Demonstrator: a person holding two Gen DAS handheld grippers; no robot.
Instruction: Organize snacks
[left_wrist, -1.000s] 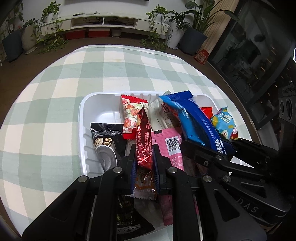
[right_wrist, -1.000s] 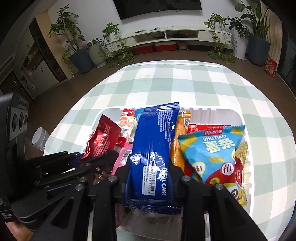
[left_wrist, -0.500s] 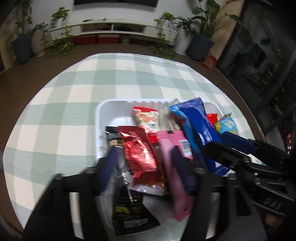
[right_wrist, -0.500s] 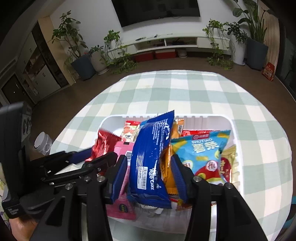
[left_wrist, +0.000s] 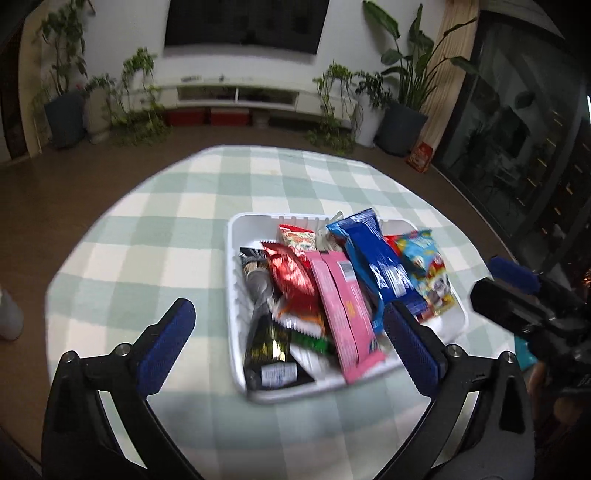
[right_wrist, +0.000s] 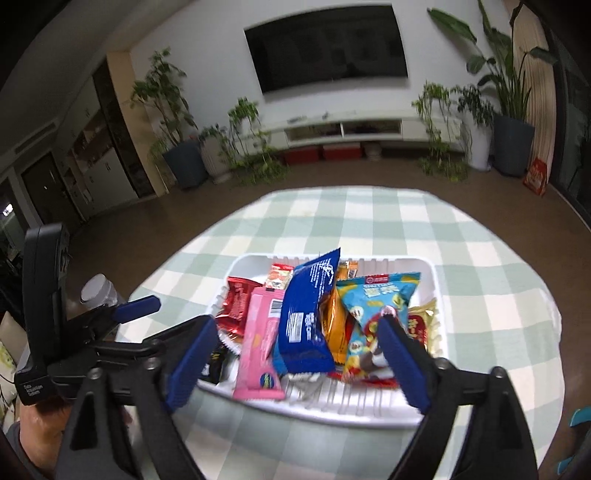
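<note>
Ahead of and below both tools, the white tray (left_wrist: 236, 295) on the checked tablecloth (left_wrist: 155, 236) held the snacks, the red packet (left_wrist: 291, 280) beyond the left gripper (left_wrist: 291, 334) and the blue cake packet (right_wrist: 306, 314) beyond the right gripper (right_wrist: 295, 360). Both sets of jaws were opening, almost fully spread, gripping and touching nothing. The sound move seemed to be drawing clear without snagging a wrapper, then checking that nothing overhung the rim.
</note>
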